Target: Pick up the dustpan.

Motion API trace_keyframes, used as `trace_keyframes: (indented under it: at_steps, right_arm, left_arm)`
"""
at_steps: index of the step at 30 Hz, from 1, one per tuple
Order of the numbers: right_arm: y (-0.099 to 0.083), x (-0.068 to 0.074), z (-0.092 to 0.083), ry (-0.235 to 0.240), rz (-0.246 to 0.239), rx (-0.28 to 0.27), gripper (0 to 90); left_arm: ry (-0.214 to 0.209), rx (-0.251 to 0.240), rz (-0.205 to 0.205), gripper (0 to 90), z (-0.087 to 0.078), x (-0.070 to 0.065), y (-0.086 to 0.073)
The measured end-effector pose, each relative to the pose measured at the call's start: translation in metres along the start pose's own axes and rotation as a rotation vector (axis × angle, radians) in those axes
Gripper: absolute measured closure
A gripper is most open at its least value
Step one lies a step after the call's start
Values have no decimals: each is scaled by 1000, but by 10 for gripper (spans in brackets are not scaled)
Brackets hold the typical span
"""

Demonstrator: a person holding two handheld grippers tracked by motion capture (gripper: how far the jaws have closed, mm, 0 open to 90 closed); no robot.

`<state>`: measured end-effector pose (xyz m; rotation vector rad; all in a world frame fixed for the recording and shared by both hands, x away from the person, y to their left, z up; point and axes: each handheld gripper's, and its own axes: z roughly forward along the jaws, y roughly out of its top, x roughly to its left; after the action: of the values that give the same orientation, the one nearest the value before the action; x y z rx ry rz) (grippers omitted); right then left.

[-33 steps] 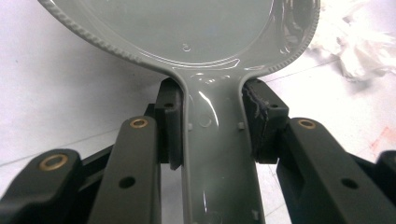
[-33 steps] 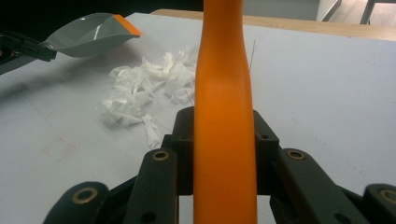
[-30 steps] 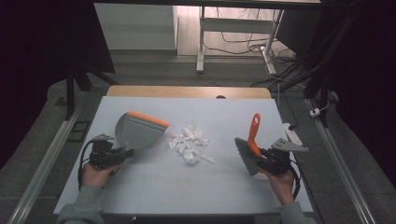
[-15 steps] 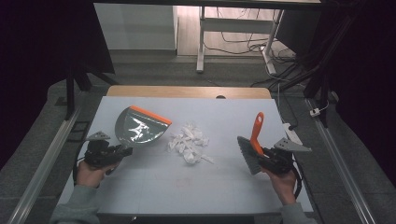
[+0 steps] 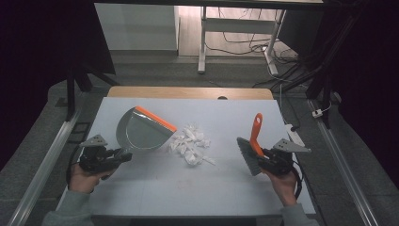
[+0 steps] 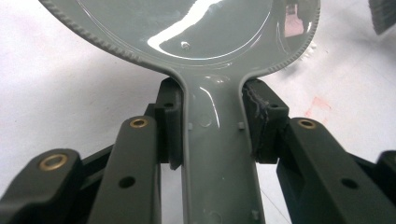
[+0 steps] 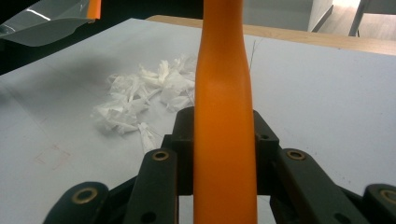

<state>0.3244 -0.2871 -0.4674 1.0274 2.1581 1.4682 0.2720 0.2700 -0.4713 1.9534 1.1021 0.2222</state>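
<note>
A grey dustpan [image 5: 141, 132] with an orange front lip is held up off the table at the left, its mouth turned toward the middle. My left gripper [image 5: 123, 155] is shut on its grey handle [image 6: 217, 154]. A heap of white paper scraps [image 5: 190, 143] lies mid-table, also seen from the right gripper view as paper scraps [image 7: 144, 93]. At the right, my right gripper [image 5: 261, 154] is shut on the orange handle [image 7: 224, 121] of a brush [image 5: 249, 153], whose grey bristles hang toward the table.
The table [image 5: 155, 188] has a white top with a wooden strip [image 5: 188, 92] along its far edge. Metal rails [image 5: 42, 169] run along both sides. A desk frame and cables [image 5: 244, 42] stand on the floor behind.
The left hand has lifted the dustpan and swung it, so its orange lip sits higher and farther back. The brush and right hand have stayed put.
</note>
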Motion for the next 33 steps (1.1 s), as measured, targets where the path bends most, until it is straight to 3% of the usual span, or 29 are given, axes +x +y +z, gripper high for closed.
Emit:
trace_keyframes:
  at_steps: [8,14,19,33]
  right_arm:
    - [-1,-2,-1,0,9,-3,701]
    - [0,0,-1,3,4,-2,701]
    - [0,1,0,2,1,-1,701]
    - [-1,1,-1,5,-2,-4,701]
  left_arm:
    - [-2,23,24,618,-9,1,-4]
    - [-38,54,69,618,-17,-6,-4]
    - [-80,75,82,618,-14,-10,-10]
    - [-118,150,128,618,-13,-19,-19]
